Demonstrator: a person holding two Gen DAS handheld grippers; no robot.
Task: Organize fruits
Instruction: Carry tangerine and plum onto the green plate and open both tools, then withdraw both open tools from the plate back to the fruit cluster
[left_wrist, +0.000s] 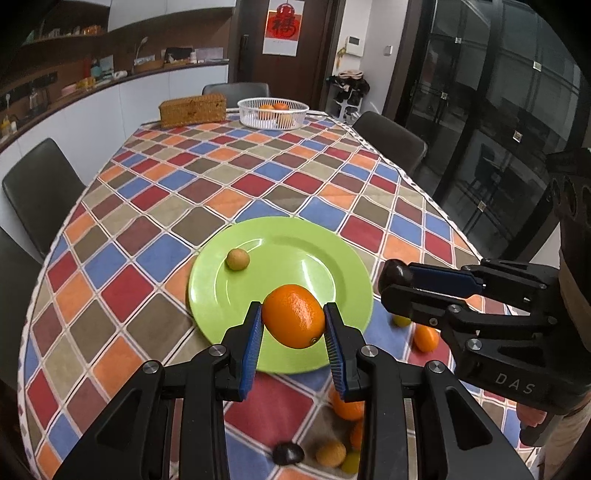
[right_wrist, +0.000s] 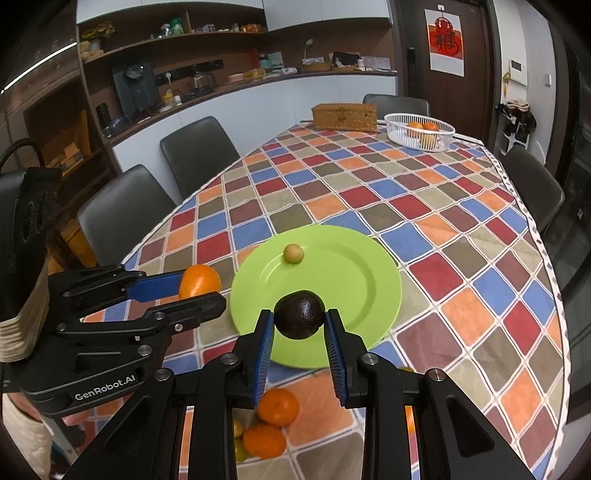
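Note:
My left gripper (left_wrist: 293, 319) is shut on an orange (left_wrist: 293, 315) and holds it over the near edge of the green plate (left_wrist: 317, 266). My right gripper (right_wrist: 300, 320) is shut on a dark avocado (right_wrist: 300, 314) over the near part of the same plate (right_wrist: 354, 280). A small yellow-brown fruit (left_wrist: 237, 259) lies on the plate's far left; it also shows in the right wrist view (right_wrist: 293, 254). Each gripper shows in the other's view: the right one (left_wrist: 393, 280) with the avocado, the left one (right_wrist: 201, 291) with the orange (right_wrist: 199, 281).
Loose oranges (right_wrist: 277, 407) and small fruits (left_wrist: 330, 453) lie on the checked tablecloth (left_wrist: 207, 184) below the grippers. A white basket (left_wrist: 273, 112) with oranges and a wicker box (left_wrist: 192, 109) stand at the far end. Dark chairs (left_wrist: 40, 192) ring the table.

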